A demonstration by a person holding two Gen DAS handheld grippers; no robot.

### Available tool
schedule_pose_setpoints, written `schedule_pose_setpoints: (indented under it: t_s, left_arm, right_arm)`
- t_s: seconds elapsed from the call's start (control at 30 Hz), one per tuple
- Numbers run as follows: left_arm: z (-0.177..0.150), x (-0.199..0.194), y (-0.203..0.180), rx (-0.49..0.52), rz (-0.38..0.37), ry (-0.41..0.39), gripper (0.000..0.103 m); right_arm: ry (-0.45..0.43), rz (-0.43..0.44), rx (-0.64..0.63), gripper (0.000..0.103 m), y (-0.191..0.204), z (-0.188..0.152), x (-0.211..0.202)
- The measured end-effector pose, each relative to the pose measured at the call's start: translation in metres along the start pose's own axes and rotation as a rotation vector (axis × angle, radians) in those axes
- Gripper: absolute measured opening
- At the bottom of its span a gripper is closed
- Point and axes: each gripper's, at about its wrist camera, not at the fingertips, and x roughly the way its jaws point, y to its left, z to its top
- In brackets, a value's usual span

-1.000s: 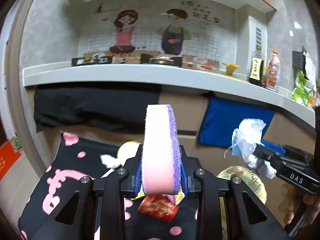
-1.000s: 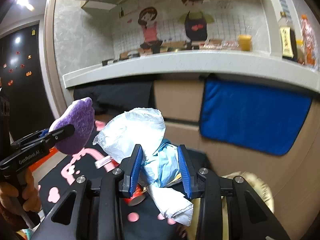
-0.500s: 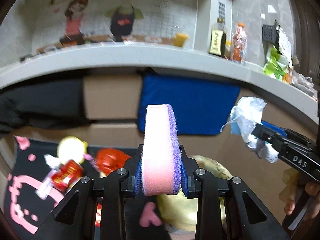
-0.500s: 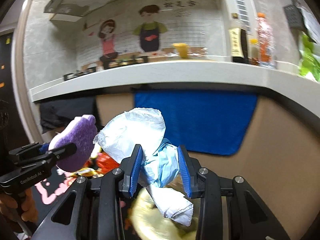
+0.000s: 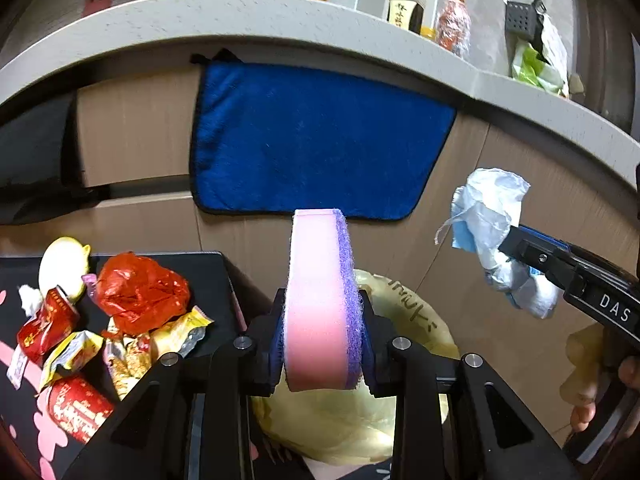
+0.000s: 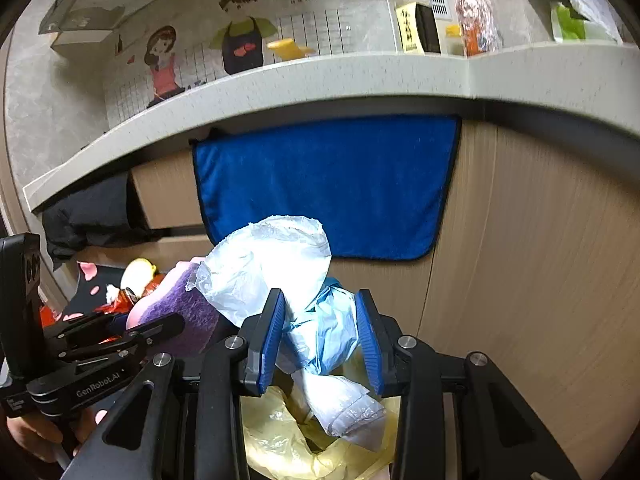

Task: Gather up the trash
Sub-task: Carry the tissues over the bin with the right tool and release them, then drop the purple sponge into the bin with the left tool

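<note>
My left gripper (image 5: 322,340) is shut on a pink and purple sponge (image 5: 320,300) held upright above a yellow trash bag (image 5: 332,428). The sponge also shows in the right wrist view (image 6: 176,308). My right gripper (image 6: 322,336) is shut on a crumpled white and blue wad of paper and plastic (image 6: 296,292), held over the yellow trash bag (image 6: 304,448). That wad shows at the right of the left wrist view (image 5: 488,224). Several snack wrappers (image 5: 100,336) lie on a black table with pink marks (image 5: 208,276) at the left.
A blue towel (image 5: 312,140) hangs on the wooden cabinet front under a grey counter (image 5: 280,24). Bottles (image 5: 404,12) and a green and white bag (image 5: 536,60) stand on the counter. A red crumpled bag (image 5: 140,292) and a yellow round object (image 5: 64,264) lie on the table.
Both grippers have swung right and tilted down, from the table toward the yellow trash bag. The bag now lies right under both. Both keep their hold.
</note>
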Motion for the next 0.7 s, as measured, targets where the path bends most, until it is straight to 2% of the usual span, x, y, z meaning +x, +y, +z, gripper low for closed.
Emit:
schedule_pose_setpoints:
  t_s: [0.03, 0.07, 0.1, 0.17, 0.2, 0.3, 0.47, 0.53, 0.6, 0.7]
  left_arm:
    - [-0.001, 0.003, 0.000, 0.002, -0.001, 0.003, 0.034]
    - [-0.002, 0.007, -0.001, 0.006, -0.003, 0.008, 0.041]
    - [-0.002, 0.010, -0.001, 0.004, -0.015, 0.008, 0.053]
    - [-0.002, 0.014, 0.002, -0.006, -0.041, 0.009, 0.066]
    - [-0.001, 0.016, 0.004, -0.012, -0.057, 0.015, 0.068]
    - [0.001, 0.016, 0.015, -0.050, -0.070, 0.032, 0.068]
    - [0.004, -0.005, 0.037, -0.092, -0.034, 0.001, 0.068]
    - [0.004, -0.018, 0.047, -0.092, -0.001, -0.016, 0.068]
    - [0.001, -0.032, 0.061, -0.088, 0.040, -0.025, 0.068]
    - [-0.003, -0.049, 0.083, -0.088, 0.108, -0.032, 0.068]
  right_arm:
    - [0.007, 0.001, 0.002, 0.035, -0.001, -0.001, 0.003]
    - [0.012, 0.001, 0.005, 0.035, -0.001, -0.002, 0.006]
    - [0.016, 0.001, 0.008, 0.035, -0.001, -0.003, 0.008]
    - [0.024, -0.002, 0.014, 0.035, -0.004, -0.005, 0.014]
    - [0.027, -0.003, 0.018, 0.035, -0.005, -0.006, 0.017]
    - [0.038, 0.001, 0.032, 0.035, -0.009, -0.009, 0.023]
    - [0.068, 0.023, 0.051, 0.036, -0.007, -0.017, 0.042]
    - [0.081, 0.028, 0.062, 0.042, -0.005, -0.019, 0.051]
    - [0.095, 0.038, 0.074, 0.058, -0.004, -0.022, 0.058]
    - [0.116, 0.070, 0.103, 0.061, 0.000, -0.026, 0.066]
